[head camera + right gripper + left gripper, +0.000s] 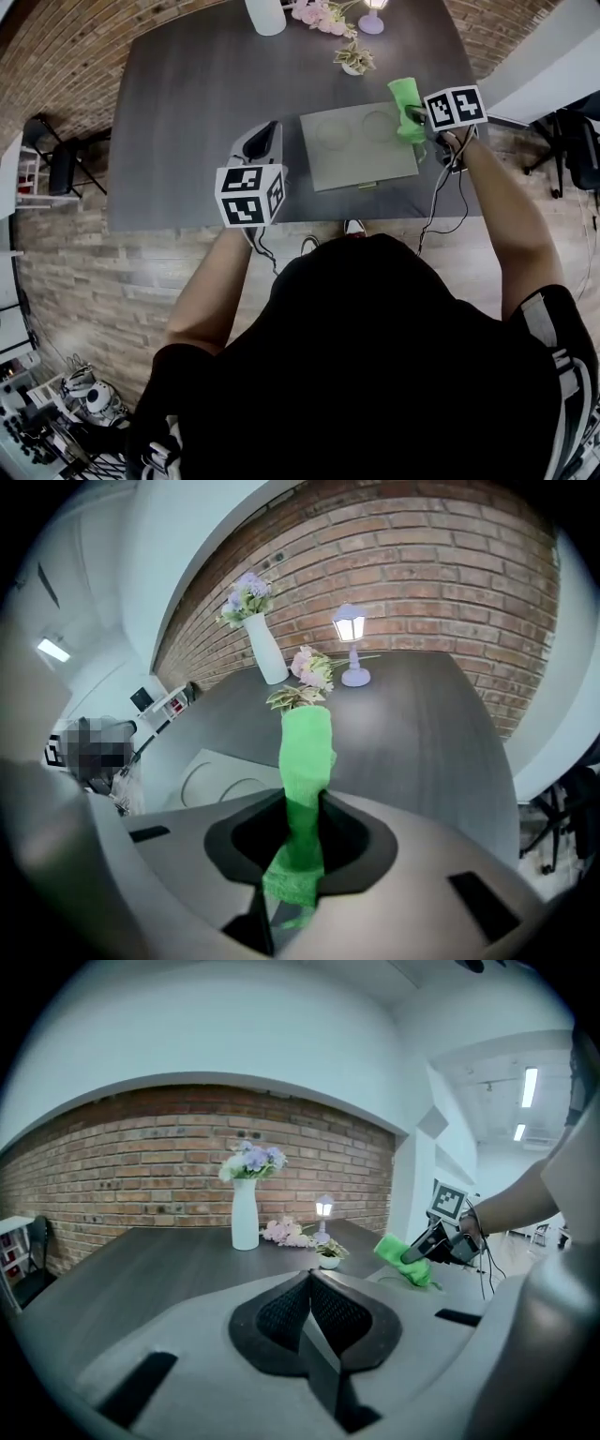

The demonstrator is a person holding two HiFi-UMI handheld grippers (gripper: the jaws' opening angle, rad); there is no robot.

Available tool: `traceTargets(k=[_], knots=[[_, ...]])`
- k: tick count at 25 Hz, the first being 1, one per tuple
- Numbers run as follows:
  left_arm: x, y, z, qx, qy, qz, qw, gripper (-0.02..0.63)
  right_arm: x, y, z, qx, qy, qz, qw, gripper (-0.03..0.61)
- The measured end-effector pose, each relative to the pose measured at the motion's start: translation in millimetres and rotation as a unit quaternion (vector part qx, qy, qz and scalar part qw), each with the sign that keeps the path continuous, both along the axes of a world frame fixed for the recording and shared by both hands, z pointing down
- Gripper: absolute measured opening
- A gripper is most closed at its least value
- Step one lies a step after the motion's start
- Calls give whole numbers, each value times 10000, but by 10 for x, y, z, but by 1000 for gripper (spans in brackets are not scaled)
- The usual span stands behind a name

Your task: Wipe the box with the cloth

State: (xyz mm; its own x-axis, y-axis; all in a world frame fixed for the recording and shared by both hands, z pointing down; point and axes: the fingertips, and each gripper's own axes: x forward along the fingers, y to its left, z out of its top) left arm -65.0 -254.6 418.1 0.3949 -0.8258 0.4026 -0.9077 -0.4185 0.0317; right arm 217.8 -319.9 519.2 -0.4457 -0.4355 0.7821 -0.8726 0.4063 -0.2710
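Jaws pinching the green cloth, the right gripper hangs at the right edge of the box on the bench, while the left gripper, jaws pressed together and empty, sits off the box's left side.

The head view looks steeply down over the worktop, both gripper views ride low facing the brick wall, and all three share the cloth.
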Motion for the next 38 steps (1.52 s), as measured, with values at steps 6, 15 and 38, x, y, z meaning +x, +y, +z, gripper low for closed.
traceTargets(k=[6,15,38], knots=[[195,23,23,-55,-21,320,9995,9,154,108,-42,133,252,39,9996,78],[-36,228,90,-83,74,336,9994,9,-289,326,-2,44,530,-379,9979,78],[-1492,730,139,156,114,-374,9991,9,-3139,1108,-65,-34,30,-2271,9739,78]])
